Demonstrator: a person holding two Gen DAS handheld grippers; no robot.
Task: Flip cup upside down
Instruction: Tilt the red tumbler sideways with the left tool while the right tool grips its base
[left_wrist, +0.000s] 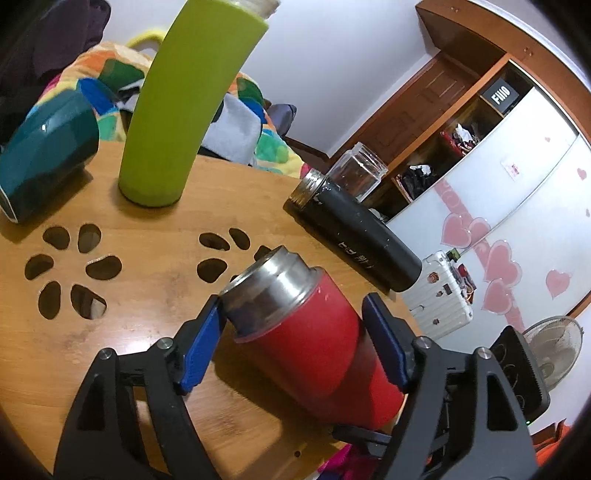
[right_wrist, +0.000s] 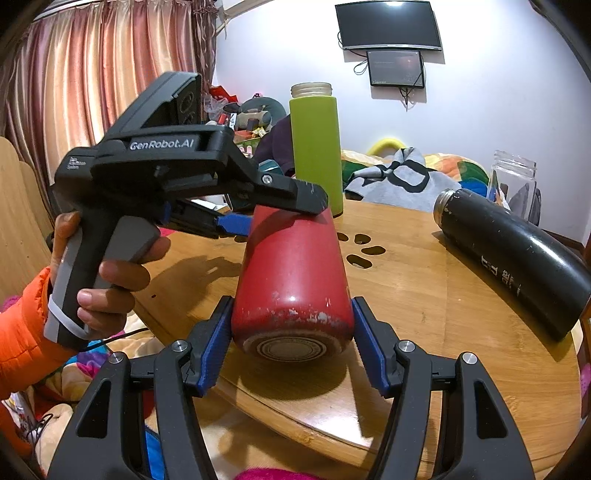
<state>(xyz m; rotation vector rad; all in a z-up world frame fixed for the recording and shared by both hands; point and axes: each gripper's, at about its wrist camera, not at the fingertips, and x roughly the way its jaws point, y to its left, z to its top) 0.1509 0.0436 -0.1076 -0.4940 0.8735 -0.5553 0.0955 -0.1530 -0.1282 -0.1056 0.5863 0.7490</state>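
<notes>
From the left wrist, the left claw (left_wrist: 291, 343) stands wide around the steel-necked end of the red cup (left_wrist: 314, 339), which lies on its side near the bench (left_wrist: 147, 332) edge, seemingly bracketing without pinching. From the right wrist, the right claw (right_wrist: 291, 343) spans the cup's scuffed base, pads beside it; I cannot tell whether they grip, though both ends look bracketed for the turn.
</notes>
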